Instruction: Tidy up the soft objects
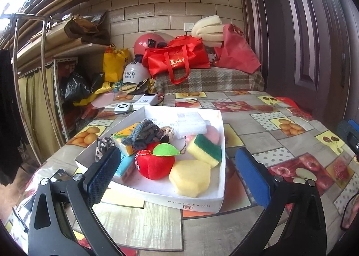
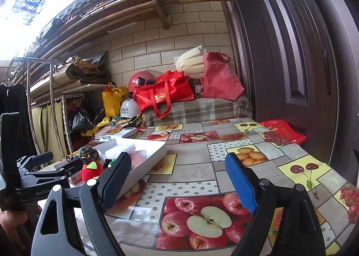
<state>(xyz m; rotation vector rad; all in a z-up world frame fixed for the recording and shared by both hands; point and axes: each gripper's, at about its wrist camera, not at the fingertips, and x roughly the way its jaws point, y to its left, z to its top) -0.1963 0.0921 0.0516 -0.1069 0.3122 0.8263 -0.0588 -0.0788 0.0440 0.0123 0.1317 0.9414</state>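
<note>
A white shallow box (image 1: 195, 205) sits on the fruit-print tablecloth. It holds a red plush apple (image 1: 154, 164), a pale yellow sponge (image 1: 190, 177), a yellow-and-green scouring sponge (image 1: 205, 149), a pink soft item (image 1: 213, 133), a grey knotted rope toy (image 1: 145, 133), a folded white cloth (image 1: 190, 124) and tissue packs (image 1: 125, 141). My left gripper (image 1: 177, 155) stands open just in front of the box, its fingers either side of the front half. My right gripper (image 2: 178, 161) is open over bare tablecloth, to the right of the box (image 2: 145, 164), with nothing between its fingers.
A white power bank (image 1: 145, 100) and a white round charger (image 1: 122, 107) lie beyond the box. A phone (image 1: 60, 175) lies by the table's left edge. Red bags (image 1: 177, 58), helmets and foam are piled on a plaid-covered bench behind. A dark door (image 1: 303, 42) stands at the right.
</note>
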